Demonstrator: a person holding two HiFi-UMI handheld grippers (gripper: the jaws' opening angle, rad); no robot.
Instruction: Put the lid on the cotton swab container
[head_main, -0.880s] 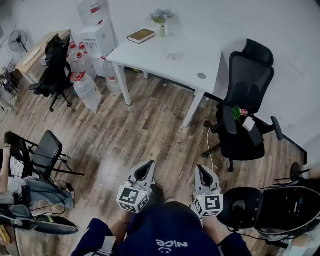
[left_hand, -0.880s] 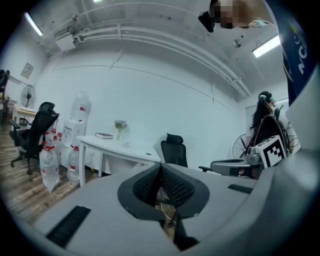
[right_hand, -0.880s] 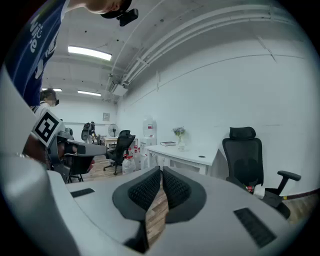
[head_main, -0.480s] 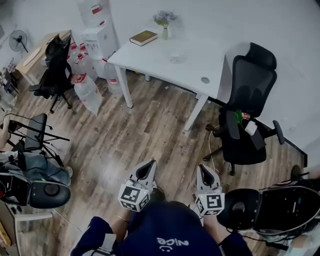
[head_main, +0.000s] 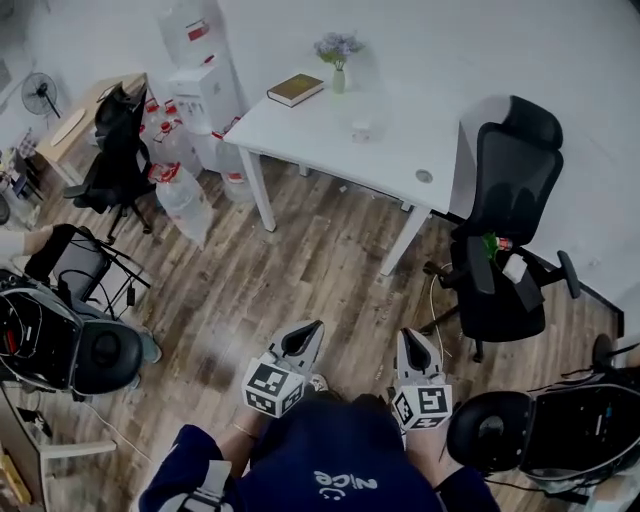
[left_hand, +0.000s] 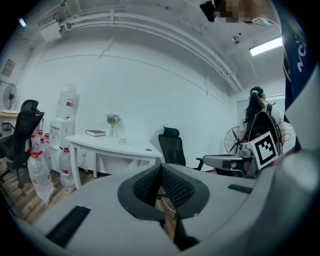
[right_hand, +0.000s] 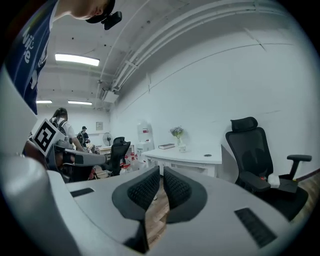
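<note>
As the table (head_main: 310, 125) stands apart, left gripper (head_main: 311, 328) and right gripper (head_main: 412, 335) hover empty.

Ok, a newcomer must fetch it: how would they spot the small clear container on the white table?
Find the white table against the wall. The small clear container sits on it; unlike the dark book and the flower vase at the wall edge, it is low, pale and alone mid-table.

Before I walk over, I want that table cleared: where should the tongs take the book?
Likely the short end of the book nearest the left end of the table, coming from that side: it lies flat, and the flower vase stands close by its other end.
</note>
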